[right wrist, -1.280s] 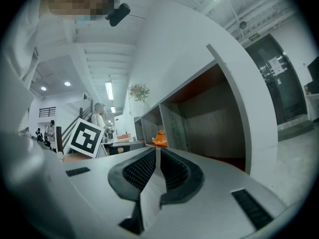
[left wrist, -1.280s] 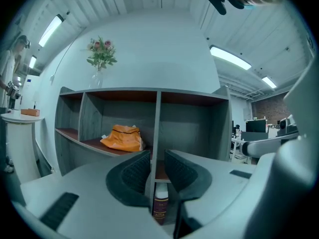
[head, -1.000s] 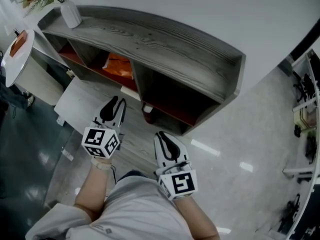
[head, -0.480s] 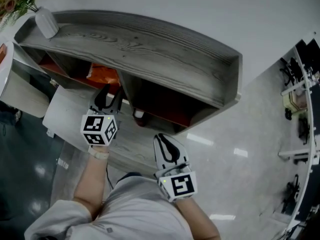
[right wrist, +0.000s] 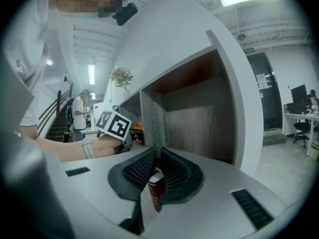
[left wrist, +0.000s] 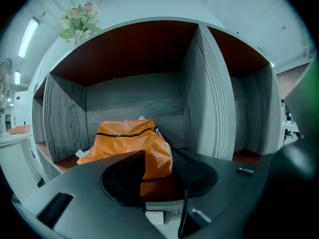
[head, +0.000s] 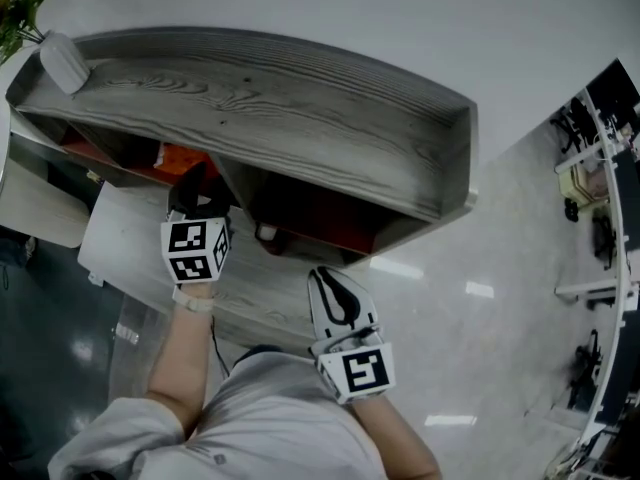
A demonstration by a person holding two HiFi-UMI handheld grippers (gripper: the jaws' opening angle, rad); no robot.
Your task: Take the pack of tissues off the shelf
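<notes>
Reaching into the left compartment of the shelf [head: 300, 98] with the left gripper [left wrist: 158, 157], its jaws just opening wide around the orange pack of tissues [left wrist: 127, 141] lying at centre frame, pads seemingly clear of it. Judging it light, soft and crinkly, probably slick, so pinching across the plump middle, not a loose corner. Holding the right gripper [right wrist: 156, 153] narrow and empty at lower centre, a dark red bottle [right wrist: 155, 190] standing beyond.

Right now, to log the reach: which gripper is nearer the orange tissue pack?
Left. The left gripper, jaws just opening and empty, faces the tissue pack at the shelf opening. The right gripper hangs back outside it, shut.
</notes>
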